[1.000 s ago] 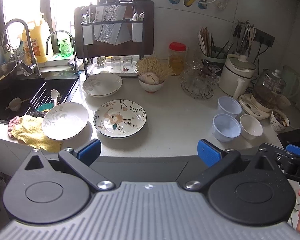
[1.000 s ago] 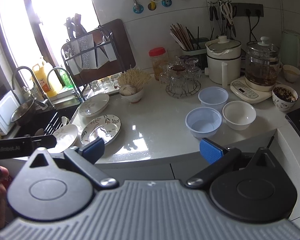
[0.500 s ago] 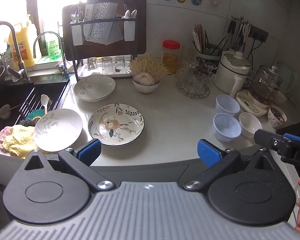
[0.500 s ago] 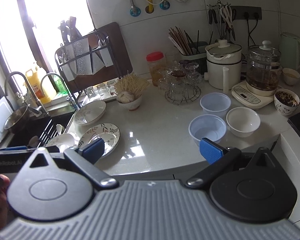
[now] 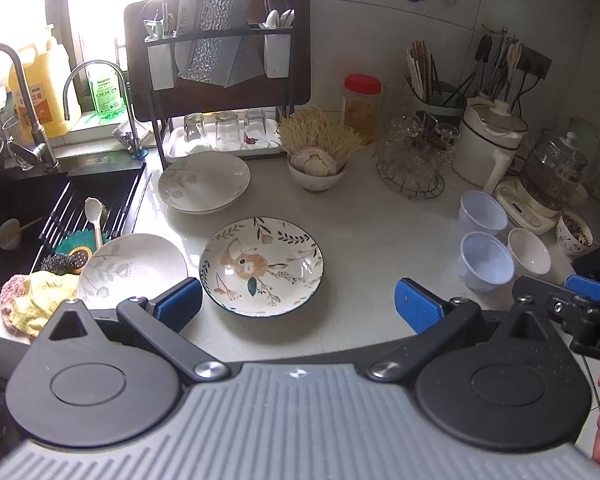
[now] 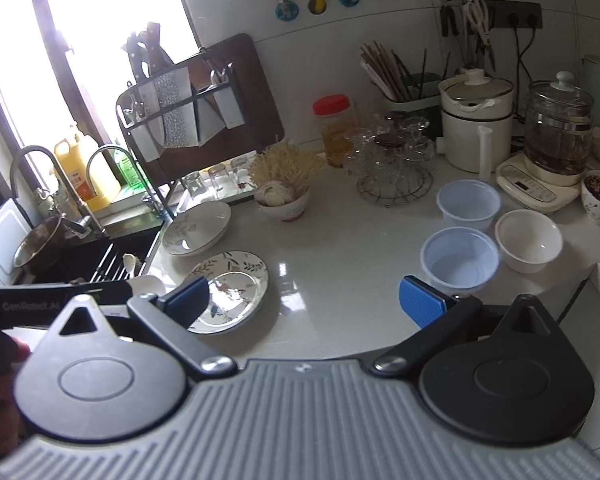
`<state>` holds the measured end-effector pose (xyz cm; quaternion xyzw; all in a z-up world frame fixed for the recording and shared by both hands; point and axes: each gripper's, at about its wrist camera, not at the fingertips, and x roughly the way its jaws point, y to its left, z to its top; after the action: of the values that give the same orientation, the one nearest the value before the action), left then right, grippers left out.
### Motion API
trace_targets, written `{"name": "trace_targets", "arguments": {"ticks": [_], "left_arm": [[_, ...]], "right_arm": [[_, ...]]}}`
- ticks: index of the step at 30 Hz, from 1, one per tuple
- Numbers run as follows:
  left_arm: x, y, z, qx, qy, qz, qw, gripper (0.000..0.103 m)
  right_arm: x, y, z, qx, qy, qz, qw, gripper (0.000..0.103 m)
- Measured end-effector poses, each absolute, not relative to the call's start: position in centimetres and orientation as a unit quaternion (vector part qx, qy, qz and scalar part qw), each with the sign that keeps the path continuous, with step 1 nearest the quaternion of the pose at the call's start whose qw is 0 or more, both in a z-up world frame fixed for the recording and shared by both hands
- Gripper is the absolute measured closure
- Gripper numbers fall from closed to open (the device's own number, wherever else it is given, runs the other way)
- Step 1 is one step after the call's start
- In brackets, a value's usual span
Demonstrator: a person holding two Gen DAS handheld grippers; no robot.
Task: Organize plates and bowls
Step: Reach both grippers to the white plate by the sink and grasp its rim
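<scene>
Two views: left wrist first, then right wrist.

Left view, left gripper: jaws spread wide, nothing between the blue pads, held over the counter's near edge.
Left view, floral plate: flat on the counter, just ahead of the gap between the pads and nearer the left pad.
Left view, white plate: left of the floral plate, near the counter's front-left corner, partly behind the left finger; a yellow cloth lies at its left.
Left view, plate stack: farther back, beside the sink edge and in front of the rack.
Left view, cups: two plastic cups and a white bowl sit close together at the right, beyond the right pad.
Left view, open room: bare counter runs from the floral plate across to the cups.
Left view, right gripper: only part shows at the right edge; cannot tell its jaws from here.

Right view, right gripper: jaws spread wide and empty, over the near edge.
Right view, floral plate: ahead-left, its near rim hidden behind the left pad.
Right view, cups: nearest cup just beyond the right pad, white bowl at its right, almost touching.
Right view, open room: bare counter lies straight ahead between the pads.
</scene>
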<state>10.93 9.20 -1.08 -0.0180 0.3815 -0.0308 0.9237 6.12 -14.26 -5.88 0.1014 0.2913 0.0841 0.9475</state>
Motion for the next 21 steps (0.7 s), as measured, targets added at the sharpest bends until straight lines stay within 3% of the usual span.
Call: {"name": "trace_targets", "arguments": {"ticks": [21], "left_arm": [[20.6,25.0,-3.8,-0.053,0.386,-0.106,0.915,0.001]], "right_arm": [[12.7,-0.5,-7.3,0.119,0.318,0.037,0.94,0.0]]}}
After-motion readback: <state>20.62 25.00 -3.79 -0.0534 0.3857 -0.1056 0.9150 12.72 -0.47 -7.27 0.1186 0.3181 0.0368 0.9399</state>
